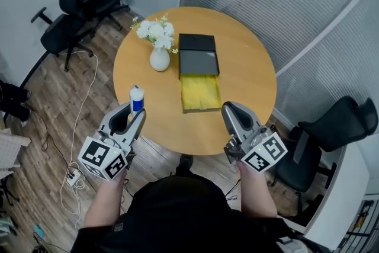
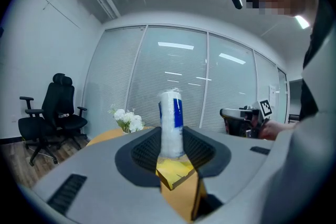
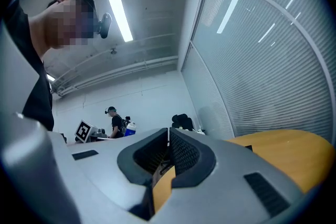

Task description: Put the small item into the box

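White-and-blue tube (image 1: 137, 98) is pinched in the left tongs (image 1: 134, 111) by the table's (image 1: 249, 68) near edge, so I'd say pickup's done. Box (image 1: 200, 93) sits open, tube not in yet. Right tongs (image 1: 234, 111) pressed together, empty.

Surface: round wooden table (image 1: 249, 68). White vase of flowers (image 1: 159, 58) at 10 o'clock; open box (image 1: 199, 92) at centre, yellow half toward 6.

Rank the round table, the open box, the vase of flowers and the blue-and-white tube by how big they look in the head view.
1. round table
2. open box
3. vase of flowers
4. blue-and-white tube: clearly smallest, even though the left gripper holds it in its jaws, seemingly nearer the camera than the rest.
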Available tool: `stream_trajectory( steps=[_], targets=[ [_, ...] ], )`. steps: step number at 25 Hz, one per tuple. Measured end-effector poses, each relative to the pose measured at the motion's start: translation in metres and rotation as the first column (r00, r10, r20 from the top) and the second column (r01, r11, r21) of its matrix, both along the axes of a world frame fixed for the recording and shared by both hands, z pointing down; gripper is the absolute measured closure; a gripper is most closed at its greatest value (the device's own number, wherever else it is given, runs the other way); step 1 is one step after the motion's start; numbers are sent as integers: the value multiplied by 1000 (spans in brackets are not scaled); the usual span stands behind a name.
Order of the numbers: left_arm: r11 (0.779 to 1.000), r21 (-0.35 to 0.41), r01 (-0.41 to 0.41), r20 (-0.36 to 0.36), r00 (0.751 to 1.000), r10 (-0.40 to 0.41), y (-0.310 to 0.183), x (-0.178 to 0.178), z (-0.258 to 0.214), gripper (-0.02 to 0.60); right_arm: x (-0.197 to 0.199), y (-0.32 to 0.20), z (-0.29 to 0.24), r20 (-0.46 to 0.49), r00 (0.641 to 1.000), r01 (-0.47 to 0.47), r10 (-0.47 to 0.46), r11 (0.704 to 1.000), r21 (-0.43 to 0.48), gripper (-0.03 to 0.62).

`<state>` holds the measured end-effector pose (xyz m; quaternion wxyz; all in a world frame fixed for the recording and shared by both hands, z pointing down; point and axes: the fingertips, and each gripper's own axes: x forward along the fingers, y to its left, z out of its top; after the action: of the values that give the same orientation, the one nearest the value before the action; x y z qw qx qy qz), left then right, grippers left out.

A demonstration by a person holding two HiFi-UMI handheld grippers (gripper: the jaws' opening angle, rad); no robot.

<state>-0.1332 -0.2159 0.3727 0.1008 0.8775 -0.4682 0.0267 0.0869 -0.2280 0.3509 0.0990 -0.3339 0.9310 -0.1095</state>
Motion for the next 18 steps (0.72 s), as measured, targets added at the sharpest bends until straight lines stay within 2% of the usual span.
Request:
stream_trajectory(
  steps=[8, 12, 18],
  targets=[
    [999, -24, -24, -2, 1000, 24, -47, 41, 5, 446, 29, -42, -3, 17, 1000, 20, -20, 1000, 10, 556],
    [998, -50, -48, -31, 998, 47, -63, 53, 11, 446, 34, -50, -2, 26, 1000, 12, -11, 1000, -7, 556],
    [990, -94, -108, -26, 994, 106, -87, 70, 30, 446, 43, -70, -6, 27, 999, -36, 36, 999, -18, 556]
  ],
)
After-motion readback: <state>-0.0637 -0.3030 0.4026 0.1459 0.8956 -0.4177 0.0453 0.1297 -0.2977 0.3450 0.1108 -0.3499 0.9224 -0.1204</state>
